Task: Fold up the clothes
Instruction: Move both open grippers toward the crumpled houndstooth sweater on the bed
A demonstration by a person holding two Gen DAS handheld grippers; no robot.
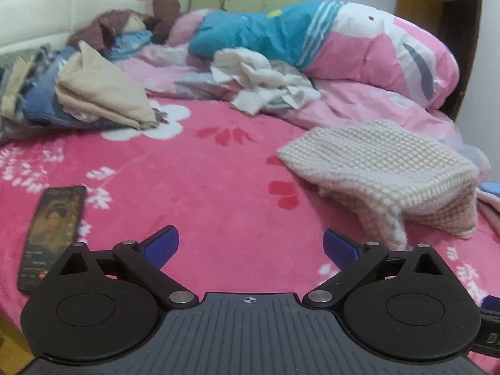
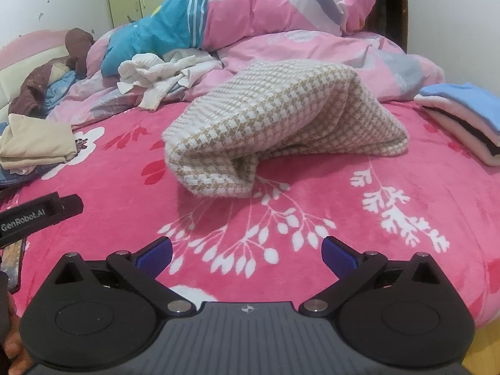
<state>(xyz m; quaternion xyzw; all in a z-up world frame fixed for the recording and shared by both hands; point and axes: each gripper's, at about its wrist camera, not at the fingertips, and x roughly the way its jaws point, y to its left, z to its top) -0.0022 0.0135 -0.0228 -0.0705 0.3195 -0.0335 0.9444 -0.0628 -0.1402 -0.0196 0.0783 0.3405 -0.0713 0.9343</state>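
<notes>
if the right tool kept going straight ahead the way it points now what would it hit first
Most likely the checked knit garment, bunched on the pink blanket ahead of the open right tool. Only bare blanket lies between, though depth is hard to judge.

My left gripper has matte black linkage arms on round black hubs, silver pivot pins at each joint, blue ribbed pads on the fingers, and a grey grooved base plate bearing a small white crosshair mark. My right gripper is built the same. Seen from it, the left one's black side carries white "GenRobot.AI" lettering.
</notes>
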